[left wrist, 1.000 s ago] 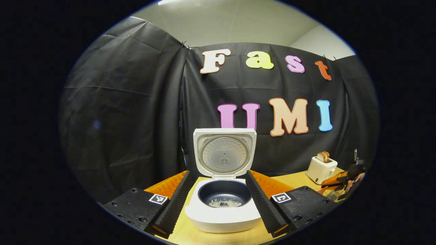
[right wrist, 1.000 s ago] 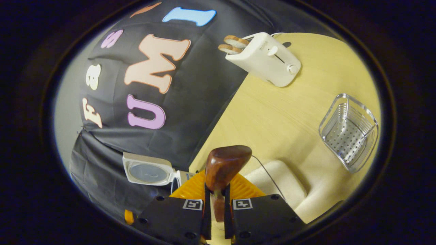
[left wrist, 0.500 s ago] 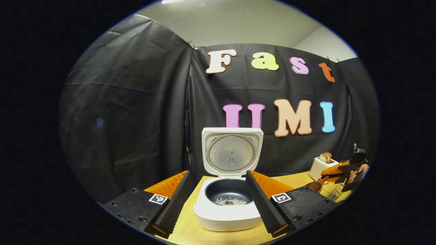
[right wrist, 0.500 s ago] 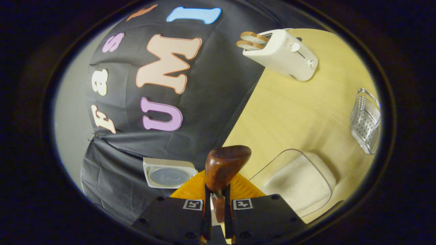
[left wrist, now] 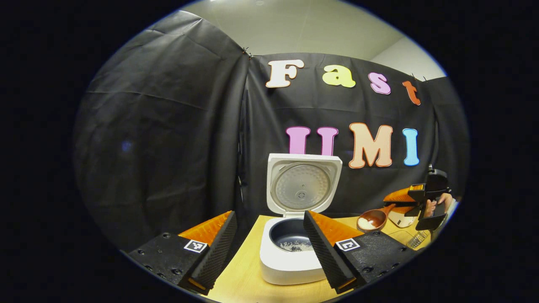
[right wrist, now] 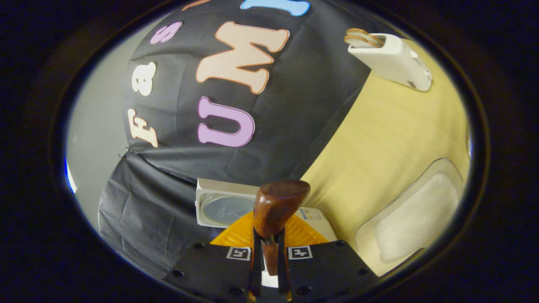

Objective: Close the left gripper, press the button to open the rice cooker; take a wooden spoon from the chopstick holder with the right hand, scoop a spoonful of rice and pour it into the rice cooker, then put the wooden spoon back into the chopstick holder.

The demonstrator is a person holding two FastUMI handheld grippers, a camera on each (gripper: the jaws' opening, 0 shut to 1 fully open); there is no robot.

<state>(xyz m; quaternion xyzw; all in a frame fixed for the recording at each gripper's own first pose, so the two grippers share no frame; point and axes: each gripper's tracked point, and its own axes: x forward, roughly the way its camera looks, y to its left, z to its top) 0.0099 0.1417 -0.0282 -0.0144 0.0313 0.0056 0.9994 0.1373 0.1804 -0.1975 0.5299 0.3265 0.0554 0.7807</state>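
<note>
The rice cooker, heavy and rigid, is seen with its lid raised near the desk's back edge, a little rice in its dark pot; the toaster and the tub of rice are kept well aside. The wooden spoon, light, stiff and smooth, is clamped by its handle in the right gripper, its loose rice judged easily spilled, while the left gripper is held apart and empty, its right finger lying before the pot.

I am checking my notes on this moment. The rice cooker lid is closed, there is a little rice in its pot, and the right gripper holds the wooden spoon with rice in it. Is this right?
Not quite: the lid of the rice cooker stands open, as the left gripper view shows. The rest holds: a little rice lies in the pot, and the right gripper holds the wooden spoon with rice in it.
</note>
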